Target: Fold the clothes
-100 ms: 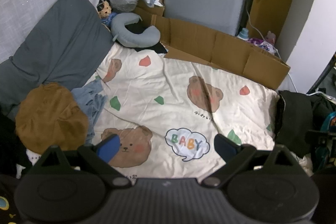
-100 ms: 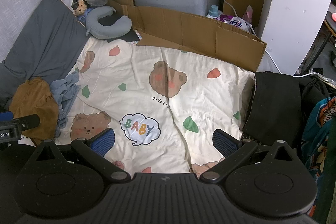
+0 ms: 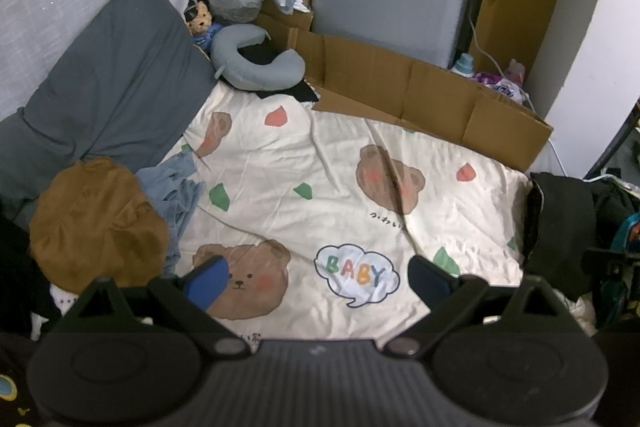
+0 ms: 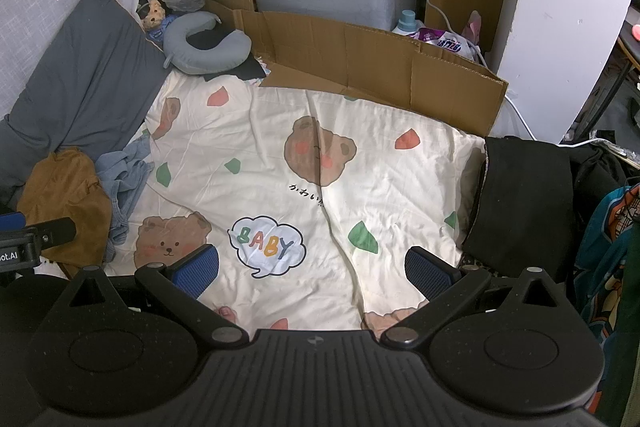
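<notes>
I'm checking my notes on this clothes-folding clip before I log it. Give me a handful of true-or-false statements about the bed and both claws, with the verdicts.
1. The left claw stands open with nothing between its fingers. True.
2. The right claw is clamped on the brown garment. False: it is open and empty, and the brown garment lies untouched at the left edge of the bed.
3. A crumpled blue garment lies beside the brown one. True.
4. The black garment lies in the middle of the bear-print sheet. False: it sits at the right edge of the bear-print sheet.
5. A grey neck pillow lies at the far end of the bed. True.
</notes>
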Tool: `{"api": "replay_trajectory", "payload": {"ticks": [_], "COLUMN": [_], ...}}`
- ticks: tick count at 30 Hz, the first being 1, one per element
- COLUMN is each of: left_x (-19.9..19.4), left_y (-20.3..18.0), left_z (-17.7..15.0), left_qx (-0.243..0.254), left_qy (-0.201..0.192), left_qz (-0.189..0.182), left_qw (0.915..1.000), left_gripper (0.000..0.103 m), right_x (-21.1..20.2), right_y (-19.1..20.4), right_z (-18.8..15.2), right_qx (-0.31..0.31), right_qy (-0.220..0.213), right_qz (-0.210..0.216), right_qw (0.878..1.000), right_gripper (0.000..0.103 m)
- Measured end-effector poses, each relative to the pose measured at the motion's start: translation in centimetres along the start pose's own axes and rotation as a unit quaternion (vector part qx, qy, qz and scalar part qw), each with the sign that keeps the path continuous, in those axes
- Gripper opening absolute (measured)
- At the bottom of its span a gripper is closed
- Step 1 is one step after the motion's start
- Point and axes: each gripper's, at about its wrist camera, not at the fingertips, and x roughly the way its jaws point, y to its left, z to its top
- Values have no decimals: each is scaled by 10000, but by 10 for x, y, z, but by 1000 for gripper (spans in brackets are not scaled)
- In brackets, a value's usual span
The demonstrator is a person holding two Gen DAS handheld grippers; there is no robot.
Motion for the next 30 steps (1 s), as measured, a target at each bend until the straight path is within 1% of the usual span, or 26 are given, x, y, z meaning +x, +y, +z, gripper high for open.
{"api": "replay_trajectory", "payload": {"ticks": [30], "left_x": [2], "left_y": [3], "left_z": [-1], "left_qx": [22], "left_qy": [-32], "left_qz": [-88], "left_qw": [10000], "left_gripper": [98], "right_x": [-1], "right_y": [2], "right_z": [0], "right_qx": [12], "right_qy": [4], "right_qz": [26], "right_qw": [10000], "right_gripper": [102]}}
